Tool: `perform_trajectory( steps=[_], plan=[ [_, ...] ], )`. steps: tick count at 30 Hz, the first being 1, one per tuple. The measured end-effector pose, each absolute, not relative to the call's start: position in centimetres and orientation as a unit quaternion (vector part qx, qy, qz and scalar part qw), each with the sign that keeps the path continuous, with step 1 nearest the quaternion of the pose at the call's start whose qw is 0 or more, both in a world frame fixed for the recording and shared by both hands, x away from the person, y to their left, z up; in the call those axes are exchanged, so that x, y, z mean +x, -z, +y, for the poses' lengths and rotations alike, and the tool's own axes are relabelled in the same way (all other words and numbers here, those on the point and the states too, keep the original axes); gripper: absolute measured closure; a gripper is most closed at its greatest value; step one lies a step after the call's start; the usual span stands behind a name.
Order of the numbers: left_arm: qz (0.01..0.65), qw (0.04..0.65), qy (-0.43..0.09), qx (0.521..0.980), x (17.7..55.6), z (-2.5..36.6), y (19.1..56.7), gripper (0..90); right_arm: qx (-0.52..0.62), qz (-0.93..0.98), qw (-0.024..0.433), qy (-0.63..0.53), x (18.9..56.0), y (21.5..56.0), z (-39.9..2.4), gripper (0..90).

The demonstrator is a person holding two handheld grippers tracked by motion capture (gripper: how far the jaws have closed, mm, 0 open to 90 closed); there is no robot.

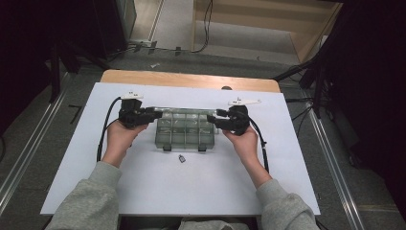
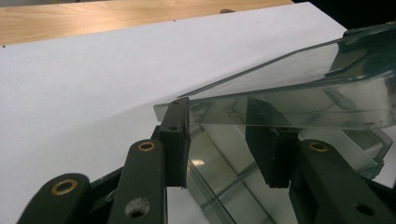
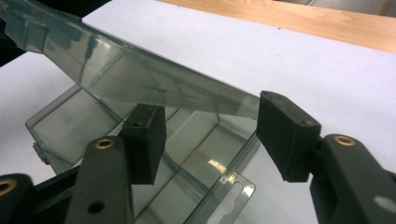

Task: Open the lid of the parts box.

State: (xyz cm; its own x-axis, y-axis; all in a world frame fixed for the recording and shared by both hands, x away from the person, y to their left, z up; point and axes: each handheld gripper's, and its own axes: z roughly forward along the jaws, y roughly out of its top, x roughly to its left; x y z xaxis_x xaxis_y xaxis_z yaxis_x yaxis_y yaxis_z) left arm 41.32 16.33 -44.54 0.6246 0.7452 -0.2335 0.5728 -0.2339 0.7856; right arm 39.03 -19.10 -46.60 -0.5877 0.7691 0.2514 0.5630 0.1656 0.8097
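Observation:
A clear plastic compartment box [image 1: 184, 130] stands in the middle of the white board [image 1: 191, 187]. Its lid [image 2: 289, 93] is raised and slanted over the open base [image 2: 219, 191]. My left gripper [image 1: 160, 115] is at the box's left end. Seen close up, the left gripper [image 2: 224, 140] has its jaws apart, one pad at the lid's corner and one beneath the lid. My right gripper [image 1: 213, 118] is at the box's right end. The right gripper [image 3: 210, 135] likewise has one pad under the lid [image 3: 140, 79] and one just outside its corner. Neither pair pinches the lid.
A small dark object [image 1: 182, 158] lies on the board just in front of the box. The board rests on a wooden table [image 1: 191, 79] whose far edge shows behind it. Cables trail from both grippers beside the person's forearms.

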Motion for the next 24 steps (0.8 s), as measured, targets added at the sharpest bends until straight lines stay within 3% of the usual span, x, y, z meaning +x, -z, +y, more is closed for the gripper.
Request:
perform_trajectory(
  steps=[12,24],
  plan=[
    [0.427,0.462,-0.096,0.772,42.0,16.2,44.3,60.3,0.448,0.748,0.129,-0.472,39.6,46.1,-18.8,52.9],
    [0.43,0.462,-0.117,0.767,42.5,15.7,44.3,59.6,0.457,0.735,0.145,-0.479,39.9,45.7,-18.6,55.3]
  ],
)
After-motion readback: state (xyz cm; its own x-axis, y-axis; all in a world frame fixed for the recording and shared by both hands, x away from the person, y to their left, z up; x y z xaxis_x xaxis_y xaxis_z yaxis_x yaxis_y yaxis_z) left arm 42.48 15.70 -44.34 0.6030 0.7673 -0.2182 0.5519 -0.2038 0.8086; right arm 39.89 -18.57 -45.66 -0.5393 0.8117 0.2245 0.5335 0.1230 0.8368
